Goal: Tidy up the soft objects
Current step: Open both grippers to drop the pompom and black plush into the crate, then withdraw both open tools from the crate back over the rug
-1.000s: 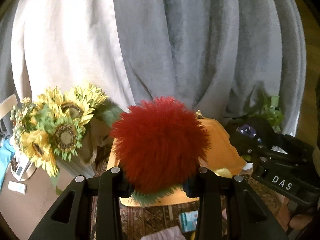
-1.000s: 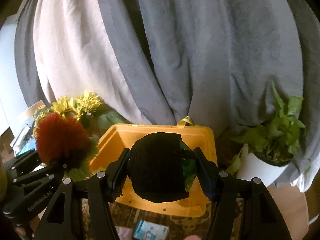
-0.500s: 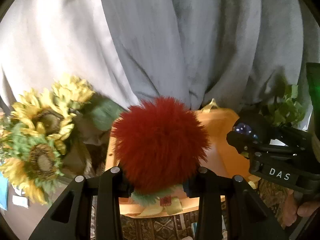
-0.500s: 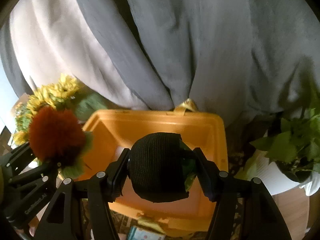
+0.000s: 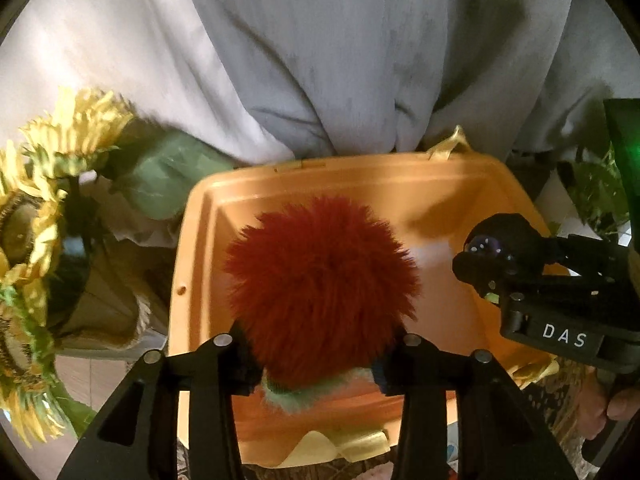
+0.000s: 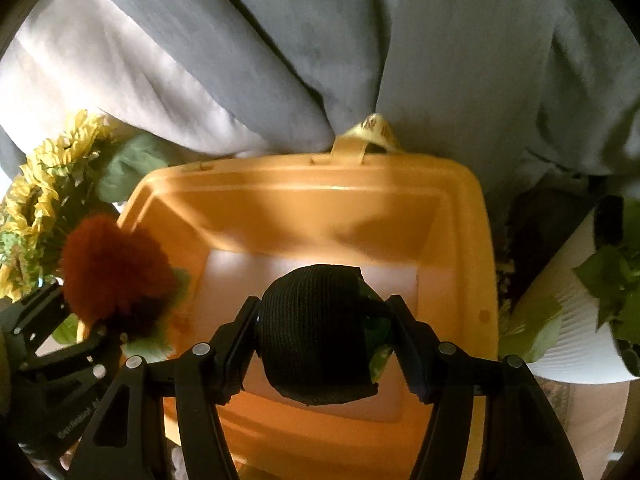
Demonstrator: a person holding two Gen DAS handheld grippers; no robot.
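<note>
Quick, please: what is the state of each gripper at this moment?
Left gripper: closed on the red fluffy ball.
Right gripper: closed on the black knitted ball.

You can read white capitals "DAS" on a small black label fixed to the body of your right claw, seen from the left wrist. Pale lettering runs along the side of your left claw in the right wrist view, too blurred to read.
</note>
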